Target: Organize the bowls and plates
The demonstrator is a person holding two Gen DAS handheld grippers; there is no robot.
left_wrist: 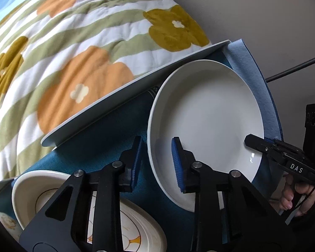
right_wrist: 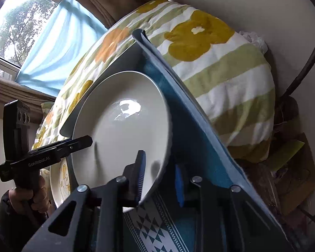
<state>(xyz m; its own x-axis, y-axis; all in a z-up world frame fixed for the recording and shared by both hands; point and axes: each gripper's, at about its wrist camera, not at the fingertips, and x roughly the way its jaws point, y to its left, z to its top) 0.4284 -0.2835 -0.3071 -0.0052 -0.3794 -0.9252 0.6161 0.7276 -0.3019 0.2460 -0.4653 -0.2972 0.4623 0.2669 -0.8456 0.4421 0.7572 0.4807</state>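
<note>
Jaws of both the left gripper (left_wrist: 157,163) and right gripper (right_wrist: 160,178) parted, each astride opposite rims of the white plate (left_wrist: 208,113).

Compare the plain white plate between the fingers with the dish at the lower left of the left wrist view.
The white plate is plain; the patterned dish carries gold line decoration. The white plate has both grippers' fingers straddling its rim; the patterned dish is untouched. The plate looks round; the dish's outline is partly hidden. Both are glossy, light-coloured tableware.

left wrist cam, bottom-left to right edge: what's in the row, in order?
Patterned bowl → left gripper straddling the rim of the white plate → right gripper at the plate's far rim → person's hand on its handle.
</note>
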